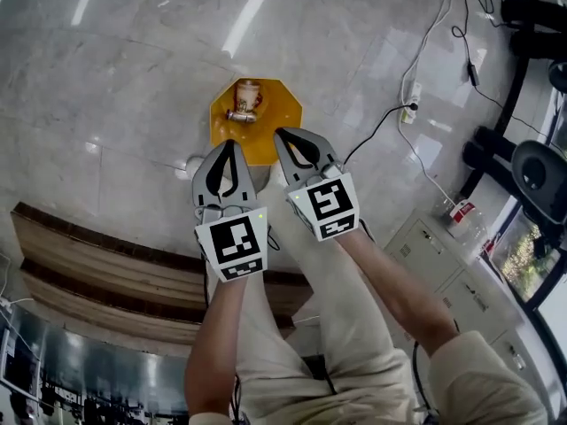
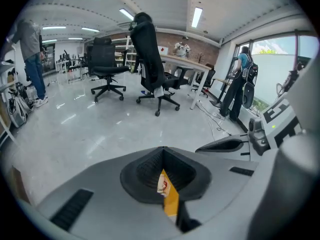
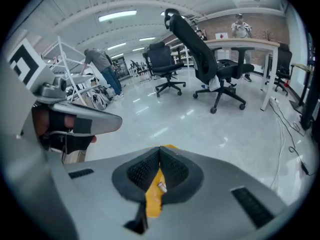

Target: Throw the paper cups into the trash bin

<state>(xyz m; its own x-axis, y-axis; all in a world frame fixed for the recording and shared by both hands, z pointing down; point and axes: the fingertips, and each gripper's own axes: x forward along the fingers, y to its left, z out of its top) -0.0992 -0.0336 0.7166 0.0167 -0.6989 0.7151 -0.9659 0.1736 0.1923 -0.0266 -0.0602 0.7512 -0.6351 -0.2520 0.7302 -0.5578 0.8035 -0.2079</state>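
Bare forearms (image 1: 217, 343) reach up from the bottom of the head view, each carrying a gripper. The left gripper (image 1: 232, 144) has its jaws pressed together with nothing pinched, and so does the right gripper (image 1: 282, 133). Both tips point at the centre of the frame, probably because that is where the load had to fall. Just beyond them stands a yellow trash bin (image 1: 285, 118) on the pale glossy floor (image 1: 106, 78). A paper cup (image 1: 249, 94) lies inside it, with what looks like a second one across its base. Each gripper view shows a sliver of yellow through the slit between its shut jaws. A power strip (image 1: 410, 100) lies to the upper right, well apart.
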